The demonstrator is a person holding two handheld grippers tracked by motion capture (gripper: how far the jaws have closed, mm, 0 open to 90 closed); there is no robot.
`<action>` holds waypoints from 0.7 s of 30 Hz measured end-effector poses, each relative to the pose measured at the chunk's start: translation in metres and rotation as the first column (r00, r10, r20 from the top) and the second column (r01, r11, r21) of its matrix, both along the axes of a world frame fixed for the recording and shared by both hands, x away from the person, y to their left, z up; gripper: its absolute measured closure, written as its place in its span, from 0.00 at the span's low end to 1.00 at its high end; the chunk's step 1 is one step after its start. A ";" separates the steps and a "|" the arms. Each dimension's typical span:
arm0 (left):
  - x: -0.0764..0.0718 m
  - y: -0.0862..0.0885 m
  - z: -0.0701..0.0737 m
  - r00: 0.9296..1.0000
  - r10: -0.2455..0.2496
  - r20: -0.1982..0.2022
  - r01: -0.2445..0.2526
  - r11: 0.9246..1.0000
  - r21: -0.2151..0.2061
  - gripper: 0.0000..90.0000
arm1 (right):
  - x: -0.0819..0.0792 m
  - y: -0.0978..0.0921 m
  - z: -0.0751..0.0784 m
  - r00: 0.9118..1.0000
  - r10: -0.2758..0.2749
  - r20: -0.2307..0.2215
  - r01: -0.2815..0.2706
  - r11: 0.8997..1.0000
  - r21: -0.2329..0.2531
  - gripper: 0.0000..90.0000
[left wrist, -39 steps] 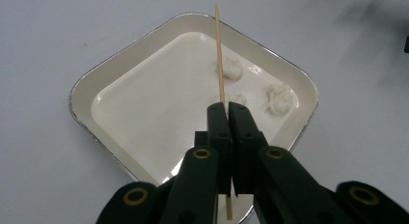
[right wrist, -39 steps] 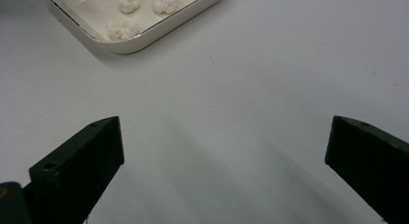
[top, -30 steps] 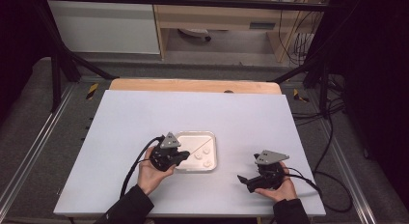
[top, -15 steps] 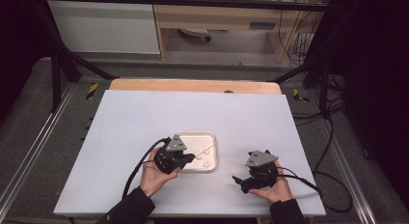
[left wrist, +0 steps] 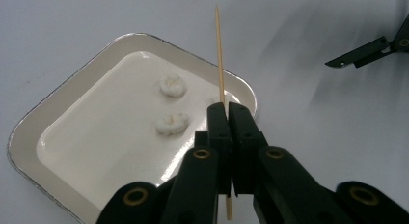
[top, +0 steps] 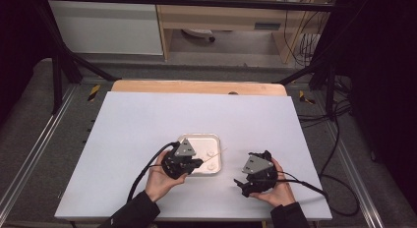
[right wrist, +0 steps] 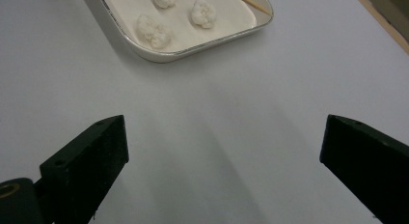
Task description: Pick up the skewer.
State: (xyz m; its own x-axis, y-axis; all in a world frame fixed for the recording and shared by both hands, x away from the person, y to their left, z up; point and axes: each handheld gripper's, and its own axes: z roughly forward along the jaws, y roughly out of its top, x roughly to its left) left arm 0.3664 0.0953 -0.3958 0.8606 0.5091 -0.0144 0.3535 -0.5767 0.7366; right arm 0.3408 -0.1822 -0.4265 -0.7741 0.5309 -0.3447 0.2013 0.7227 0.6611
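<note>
Wooden and thin, a skewer (left wrist: 220, 60) sits pinched between the closed jaws of the left claw (left wrist: 225, 113), its pointed end reaching out past the far rim of a white tray (left wrist: 62, 64). Seen from above, the left claw (top: 195, 162) hangs over the tray's (top: 199, 137) near left corner, and the skewer (top: 218, 153) slants out across its right edge. Three small white dough-like lumps lie in the tray; two of them (left wrist: 172, 86) (left wrist: 171, 123) show plainly beside the skewer, and the third (right wrist: 153, 31) sits nearest the right claw. The right claw (right wrist: 224, 151) is spread wide and holds nothing, hovering low over the bare white counter (top: 147, 115), apart from the tray (right wrist: 159, 55). From overhead the right claw (top: 240, 184) is right of the tray, nearer the person.
</note>
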 end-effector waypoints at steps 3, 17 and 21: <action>0.000 -0.004 0.000 1.000 -0.009 0.002 0.009 1.000 0.009 0.99 | 0.000 0.001 0.000 1.000 0.012 0.020 -0.012 1.000 -0.019 0.06; 0.002 -0.022 0.004 0.998 -0.056 0.004 0.055 0.997 0.055 0.99 | -0.002 0.006 0.007 0.994 0.069 0.084 -0.061 0.993 -0.103 0.14; 0.004 -0.026 0.006 0.998 -0.067 0.004 0.066 0.996 0.066 0.99 | -0.004 0.009 0.008 0.988 0.106 0.109 -0.090 0.986 -0.142 0.21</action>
